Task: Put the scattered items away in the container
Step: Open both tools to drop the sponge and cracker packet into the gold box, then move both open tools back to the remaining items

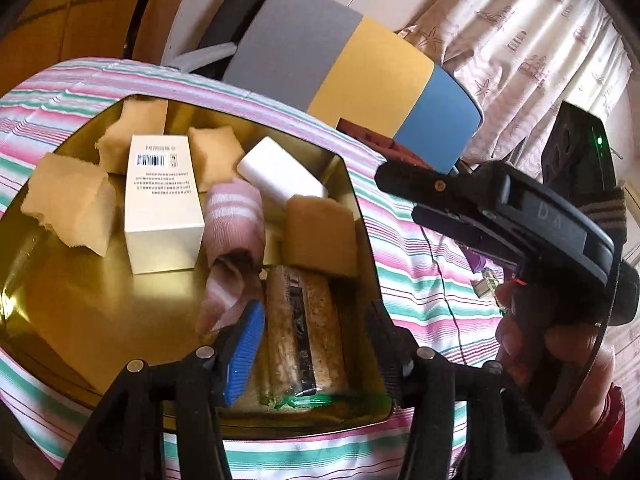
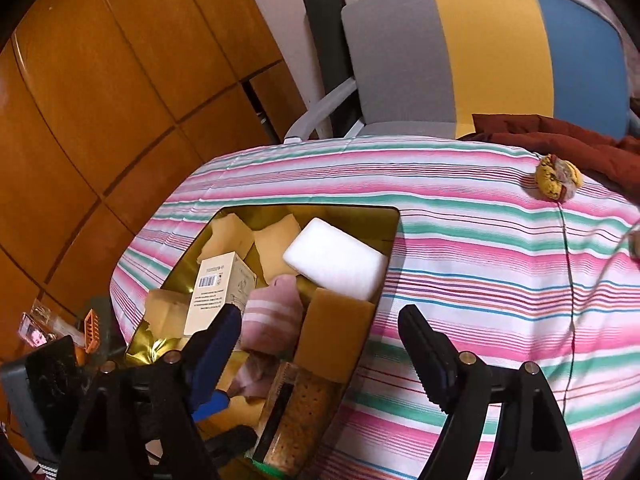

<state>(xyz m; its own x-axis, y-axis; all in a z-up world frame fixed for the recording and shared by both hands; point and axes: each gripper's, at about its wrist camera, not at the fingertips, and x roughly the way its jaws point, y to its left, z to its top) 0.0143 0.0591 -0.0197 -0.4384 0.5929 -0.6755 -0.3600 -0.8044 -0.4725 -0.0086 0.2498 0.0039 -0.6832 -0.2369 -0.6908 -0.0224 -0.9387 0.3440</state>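
A gold tin (image 1: 100, 320) sits on the striped cloth (image 1: 420, 280). Inside lie a white box (image 1: 162, 204), a white block (image 1: 280, 174), a pink striped sock (image 1: 234, 240), tan sponges (image 1: 68, 204) and a cracker packet (image 1: 302, 332). My left gripper (image 1: 308, 340) is open, its fingers on either side of the cracker packet, which rests in the tin's near corner. My right gripper (image 2: 320, 352) is open and empty above the tin's near right edge (image 2: 360, 344). It also shows in the left wrist view (image 1: 500, 216). A small yellow crumpled item (image 2: 558, 180) lies on the cloth at far right.
A grey, yellow and blue chair (image 2: 480, 56) stands behind the table with a dark red garment (image 2: 560, 140) on it. Wooden panels (image 2: 100, 100) are at left and a curtain (image 1: 540, 40) at right. A thin cord (image 2: 568, 280) runs across the cloth.
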